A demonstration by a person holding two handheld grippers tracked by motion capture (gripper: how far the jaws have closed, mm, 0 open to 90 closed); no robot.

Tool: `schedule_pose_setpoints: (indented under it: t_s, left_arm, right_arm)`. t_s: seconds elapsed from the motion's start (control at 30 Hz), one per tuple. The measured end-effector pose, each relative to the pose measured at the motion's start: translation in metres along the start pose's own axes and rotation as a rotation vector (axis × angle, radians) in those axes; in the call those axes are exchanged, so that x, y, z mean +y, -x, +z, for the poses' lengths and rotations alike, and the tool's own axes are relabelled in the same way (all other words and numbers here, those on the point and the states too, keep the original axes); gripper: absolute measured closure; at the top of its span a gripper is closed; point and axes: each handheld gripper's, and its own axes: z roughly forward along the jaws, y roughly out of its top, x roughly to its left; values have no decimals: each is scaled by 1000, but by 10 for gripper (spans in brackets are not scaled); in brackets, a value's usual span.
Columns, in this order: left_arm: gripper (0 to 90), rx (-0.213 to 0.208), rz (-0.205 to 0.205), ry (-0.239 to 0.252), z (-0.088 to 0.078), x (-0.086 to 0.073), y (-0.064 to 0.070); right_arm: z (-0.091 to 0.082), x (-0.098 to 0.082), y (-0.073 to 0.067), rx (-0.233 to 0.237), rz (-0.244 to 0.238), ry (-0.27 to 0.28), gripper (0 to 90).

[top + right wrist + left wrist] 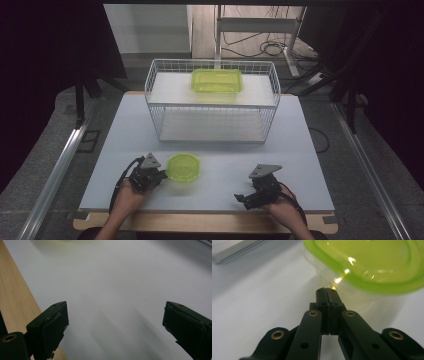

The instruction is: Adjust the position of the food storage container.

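A small clear container with a green lid (183,167) stands on the white table (225,150) near the front. My left gripper (161,175) is just left of it, its jaws shut with nothing between them. In the left gripper view the closed tips of the left gripper (326,290) sit right at the clear wall of the container (367,262), below the lid's rim; I cannot tell if they touch it. My right gripper (241,198) rests near the front right of the table, pointing left. Seen from its own camera, the right gripper (116,322) is open wide over bare table.
A white wire rack (212,102) with two shelves stands at the back middle of the table. A larger rectangular green container (216,80) lies on its top shelf. The table's wooden front edge (13,297) runs beside the right gripper. Dark frames and cables surround the table.
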Motion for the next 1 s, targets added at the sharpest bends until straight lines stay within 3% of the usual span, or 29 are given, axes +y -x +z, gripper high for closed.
schedule_pose_setpoints:
  t_s: [0.1, 0.57, 0.67, 0.8, 0.97, 1.0]
  left_arm:
    - [900, -6, 9, 2, 1, 2, 4]
    - [898, -77, 119, -29, 29, 23, 44]
    - [893, -68, 137, -47, 33, 25, 49]
    - [875, -64, 119, -46, 31, 23, 48]
    - [666, -34, 81, 0, 13, 17, 43]
    - [666, -34, 75, 14, 8, 15, 42]
  right_arm:
    - [1, 0, 1, -2, 1, -4, 69]
    - [5, -1, -2, 9, -4, -22, 69]
    - [6, -1, -2, 9, -2, -27, 69]
    - [5, -1, -2, 6, -10, -22, 69]
    - [3, -2, 0, -2, -5, -16, 69]
    - [3, -2, 0, -5, -3, -16, 69]
